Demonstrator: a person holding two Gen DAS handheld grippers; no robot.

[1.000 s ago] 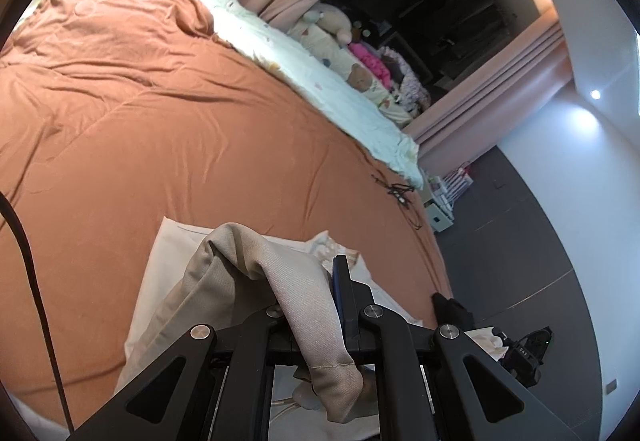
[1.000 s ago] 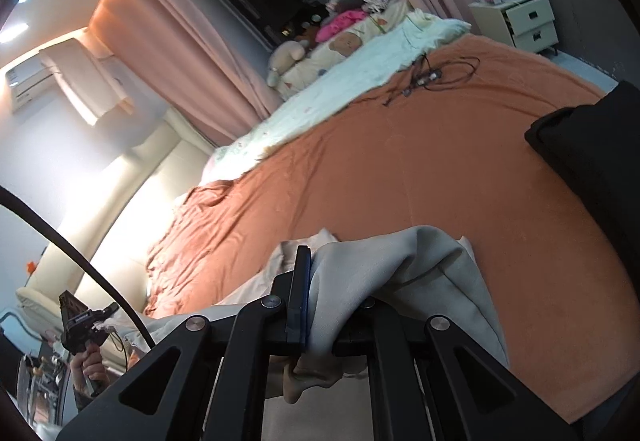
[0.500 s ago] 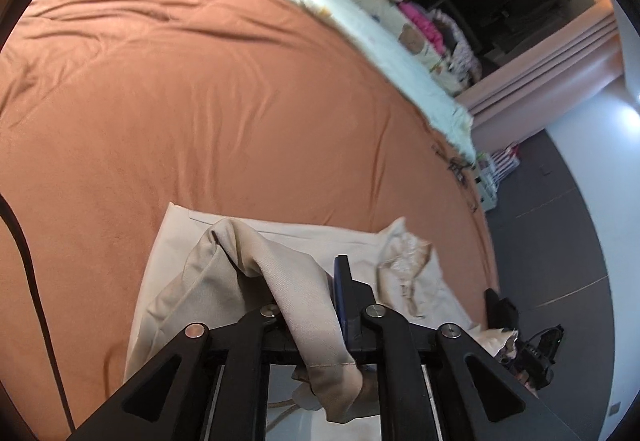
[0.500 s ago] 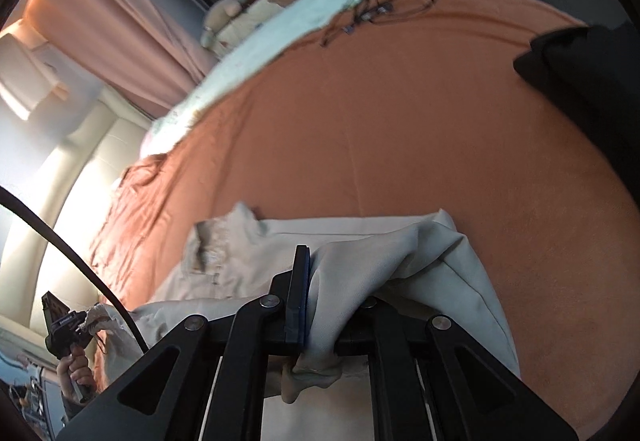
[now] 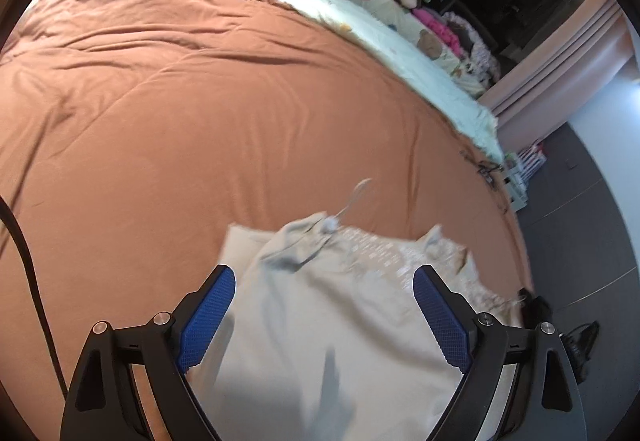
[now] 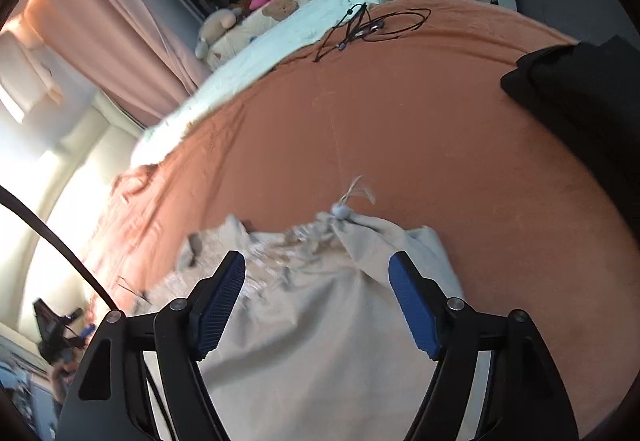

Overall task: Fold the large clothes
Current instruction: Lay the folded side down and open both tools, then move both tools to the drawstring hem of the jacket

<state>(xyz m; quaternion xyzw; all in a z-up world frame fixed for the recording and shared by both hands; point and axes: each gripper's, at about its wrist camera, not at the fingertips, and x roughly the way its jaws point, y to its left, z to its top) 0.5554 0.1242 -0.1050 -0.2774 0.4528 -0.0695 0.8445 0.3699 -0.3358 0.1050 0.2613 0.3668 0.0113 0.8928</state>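
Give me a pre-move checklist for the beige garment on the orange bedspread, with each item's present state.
1. Left hand-held gripper clear of cloth: ok. Its jaws are opening, and the blue pads press on nothing.
2. Right hand-held gripper clear of cloth: ok. Its jaws are opening too, with fabric lying below them.
3. Beige garment lying on the orange bedspread: ok, though blurred, so possibly not settled.
4. Folded edges lined up: cannot tell. The far edge looks rumpled and blurred.
5. Drawstring tucked in: not ok. It sticks out past the far edge.
6. Room beyond the garment: ok. The black clothing and cable lie apart from it.
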